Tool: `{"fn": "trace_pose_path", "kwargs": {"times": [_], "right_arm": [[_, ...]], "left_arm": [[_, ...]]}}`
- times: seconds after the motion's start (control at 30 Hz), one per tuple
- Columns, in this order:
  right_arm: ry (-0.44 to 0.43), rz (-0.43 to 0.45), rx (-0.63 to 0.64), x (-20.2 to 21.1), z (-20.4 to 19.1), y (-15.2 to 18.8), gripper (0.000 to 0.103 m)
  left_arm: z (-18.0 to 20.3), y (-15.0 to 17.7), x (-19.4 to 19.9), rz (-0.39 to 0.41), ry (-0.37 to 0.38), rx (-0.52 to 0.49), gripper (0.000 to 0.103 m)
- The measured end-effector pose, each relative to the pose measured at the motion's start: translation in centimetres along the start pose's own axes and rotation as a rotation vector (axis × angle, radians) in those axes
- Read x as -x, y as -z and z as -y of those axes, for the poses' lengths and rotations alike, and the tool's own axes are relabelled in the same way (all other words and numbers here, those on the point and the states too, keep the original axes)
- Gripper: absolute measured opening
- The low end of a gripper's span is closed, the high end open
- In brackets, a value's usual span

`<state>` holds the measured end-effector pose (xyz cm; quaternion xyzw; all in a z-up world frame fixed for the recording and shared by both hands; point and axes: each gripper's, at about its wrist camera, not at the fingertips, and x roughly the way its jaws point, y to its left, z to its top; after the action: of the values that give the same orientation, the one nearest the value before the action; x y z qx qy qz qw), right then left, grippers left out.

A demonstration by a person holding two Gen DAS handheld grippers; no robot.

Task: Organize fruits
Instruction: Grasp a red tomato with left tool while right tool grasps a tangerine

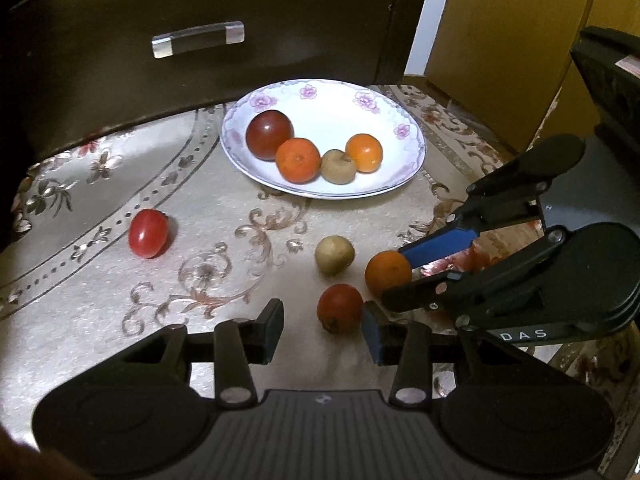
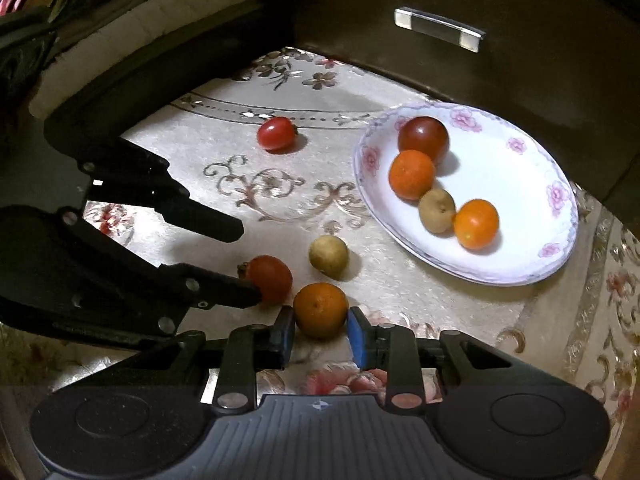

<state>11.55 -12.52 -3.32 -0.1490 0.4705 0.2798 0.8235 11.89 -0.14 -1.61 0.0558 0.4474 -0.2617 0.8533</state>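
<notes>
A white flowered plate (image 1: 332, 110) (image 2: 516, 184) holds a dark red tomato (image 1: 269, 134), two oranges (image 1: 298, 160) and a kiwi (image 1: 338, 166). On the cloth lie a red tomato (image 1: 148, 233) (image 2: 276, 133), a kiwi (image 1: 334, 255) (image 2: 329, 257), an orange (image 1: 387, 273) (image 2: 320, 310) and a reddish fruit (image 1: 339, 308) (image 2: 269, 278). My left gripper (image 1: 322, 330) (image 2: 250, 264) is open, its fingers on either side of the reddish fruit. My right gripper (image 2: 321, 338) (image 1: 394, 274) is open around the orange, fingers close beside it.
A dark cabinet with a metal drawer handle (image 1: 198, 39) (image 2: 440, 29) stands right behind the plate. The floral cloth (image 1: 100, 280) ends at the right, where yellow furniture (image 1: 508, 40) stands. A dark bag (image 2: 60, 40) sits at the far left.
</notes>
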Motion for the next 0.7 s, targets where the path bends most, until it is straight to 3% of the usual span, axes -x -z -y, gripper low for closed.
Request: {"fn": "trace_pose_path", "kwargs": {"times": [0.47,0.7], "right_arm": [[0.039,-0.013,-0.018,0.2,1.3,0.3,0.027],[0.051,0.002,-0.036,0.6,1.8,0.1,0.03]], "left_arm": [[1.5,0.0,-1.6,-0.011,-0.017,-0.032,0.047],[2.1,0.4,-1.4,-0.007,-0.035,-0.066,0.04]]}}
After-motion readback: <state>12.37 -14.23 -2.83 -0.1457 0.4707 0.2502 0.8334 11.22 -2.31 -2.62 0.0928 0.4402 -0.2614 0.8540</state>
